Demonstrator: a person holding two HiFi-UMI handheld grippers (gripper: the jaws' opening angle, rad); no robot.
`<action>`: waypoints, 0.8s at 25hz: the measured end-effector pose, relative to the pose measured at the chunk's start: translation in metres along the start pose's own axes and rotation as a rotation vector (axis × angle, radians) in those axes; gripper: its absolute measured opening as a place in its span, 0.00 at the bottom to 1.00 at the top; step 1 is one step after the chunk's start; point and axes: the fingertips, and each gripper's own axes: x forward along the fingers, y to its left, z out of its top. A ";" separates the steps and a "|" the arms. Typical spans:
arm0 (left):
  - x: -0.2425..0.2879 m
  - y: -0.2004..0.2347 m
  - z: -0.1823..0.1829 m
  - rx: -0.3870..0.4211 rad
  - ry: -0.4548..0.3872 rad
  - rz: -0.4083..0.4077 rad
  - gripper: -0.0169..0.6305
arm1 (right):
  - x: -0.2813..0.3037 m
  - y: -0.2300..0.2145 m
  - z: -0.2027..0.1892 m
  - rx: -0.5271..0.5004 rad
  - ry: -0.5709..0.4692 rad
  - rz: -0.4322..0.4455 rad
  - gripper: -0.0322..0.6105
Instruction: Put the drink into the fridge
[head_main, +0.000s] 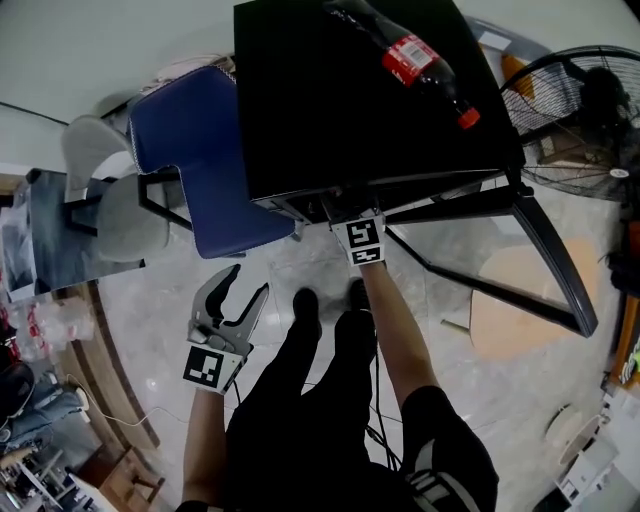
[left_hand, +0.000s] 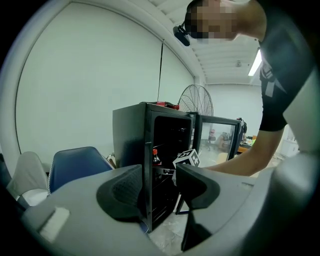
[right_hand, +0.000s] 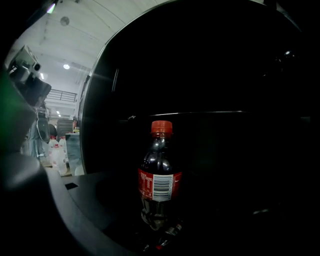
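A black mini fridge stands with its glass door swung open to the right. My right gripper reaches into the dark inside of the fridge and is shut on an upright cola bottle with a red cap. In the head view only its marker cube shows; the jaws are hidden under the fridge top. The left gripper view shows that cola bottle just inside the fridge opening. My left gripper hangs open and holds nothing, low in front of the fridge.
A second cola bottle lies on the fridge top. A blue chair and a grey chair stand left of the fridge. A floor fan is at the right. The person's legs are below.
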 end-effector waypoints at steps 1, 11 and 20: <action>0.001 0.003 0.000 -0.001 -0.002 0.000 0.35 | 0.005 0.000 -0.002 -0.003 -0.001 -0.001 0.48; -0.005 0.015 -0.005 -0.058 -0.013 0.022 0.35 | 0.033 0.001 -0.020 -0.005 -0.035 0.004 0.48; -0.022 0.020 -0.014 -0.033 0.015 0.037 0.35 | 0.030 0.002 -0.025 -0.002 -0.099 -0.028 0.49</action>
